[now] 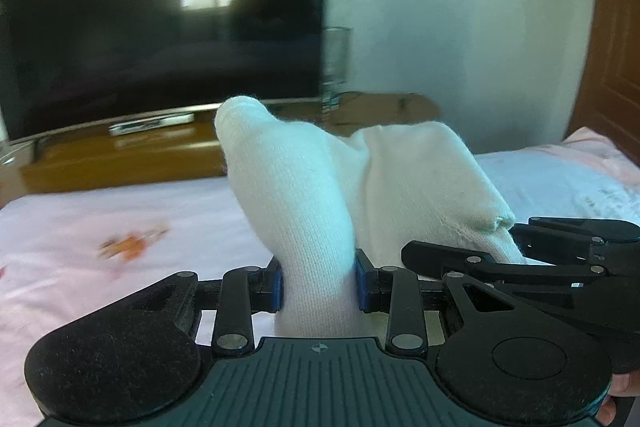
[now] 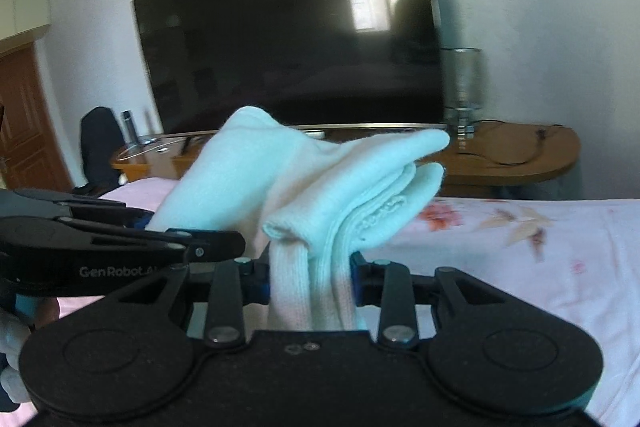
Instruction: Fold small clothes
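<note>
White sock (image 1: pixel 304 195) clamped by both grippers above the bed (image 1: pixel 120 211).

The lower part of the white sock (image 1: pixel 296 187) drops behind the left gripper (image 1: pixel 319 285) body, so its end is out of sight. In the right wrist view the sock (image 2: pixel 304 187) likewise vanishes behind the right gripper (image 2: pixel 310 285). How many socks are bunched together cannot be told. The television (image 1: pixel 160 27) is cut by the picture's left edge. The print on the pink bedsheet (image 1: pixel 132 245) is smeared by blur. The glass vase (image 2: pixel 460 87) is hazy.
</note>
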{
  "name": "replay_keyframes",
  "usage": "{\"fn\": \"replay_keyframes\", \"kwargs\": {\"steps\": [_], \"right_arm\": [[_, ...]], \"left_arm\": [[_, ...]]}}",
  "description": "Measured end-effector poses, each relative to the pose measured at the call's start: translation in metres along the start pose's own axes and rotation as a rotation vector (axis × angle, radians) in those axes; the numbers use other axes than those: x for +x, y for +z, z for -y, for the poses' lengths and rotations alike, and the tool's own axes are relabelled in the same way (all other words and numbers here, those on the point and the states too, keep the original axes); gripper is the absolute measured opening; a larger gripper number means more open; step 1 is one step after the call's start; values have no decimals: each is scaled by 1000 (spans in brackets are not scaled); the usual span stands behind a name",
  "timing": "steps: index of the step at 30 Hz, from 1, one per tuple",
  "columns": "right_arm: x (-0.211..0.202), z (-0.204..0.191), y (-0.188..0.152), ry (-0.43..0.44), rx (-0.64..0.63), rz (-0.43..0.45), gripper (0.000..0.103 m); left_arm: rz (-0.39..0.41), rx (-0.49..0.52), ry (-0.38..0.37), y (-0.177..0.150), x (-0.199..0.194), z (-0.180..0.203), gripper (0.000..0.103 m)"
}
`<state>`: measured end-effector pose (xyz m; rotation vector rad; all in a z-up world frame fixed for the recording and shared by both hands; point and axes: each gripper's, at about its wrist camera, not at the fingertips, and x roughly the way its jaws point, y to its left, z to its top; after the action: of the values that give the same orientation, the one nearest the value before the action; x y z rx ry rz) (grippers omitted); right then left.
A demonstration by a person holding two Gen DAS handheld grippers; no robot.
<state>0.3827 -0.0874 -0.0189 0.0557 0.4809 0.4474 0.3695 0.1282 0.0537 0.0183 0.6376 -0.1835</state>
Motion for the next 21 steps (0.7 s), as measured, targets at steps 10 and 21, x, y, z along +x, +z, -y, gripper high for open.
{"fn": "replay_keyframes", "kwargs": {"steps": [10,21], "right_arm": [[72,-88,-45,110,29,-110,32],[111,-40,-79,255,179,-240,36]], "left_arm": [[-177,-77,125,-76,14,-97,35],[-145,-366,60,-141,13,-157,94]]}}
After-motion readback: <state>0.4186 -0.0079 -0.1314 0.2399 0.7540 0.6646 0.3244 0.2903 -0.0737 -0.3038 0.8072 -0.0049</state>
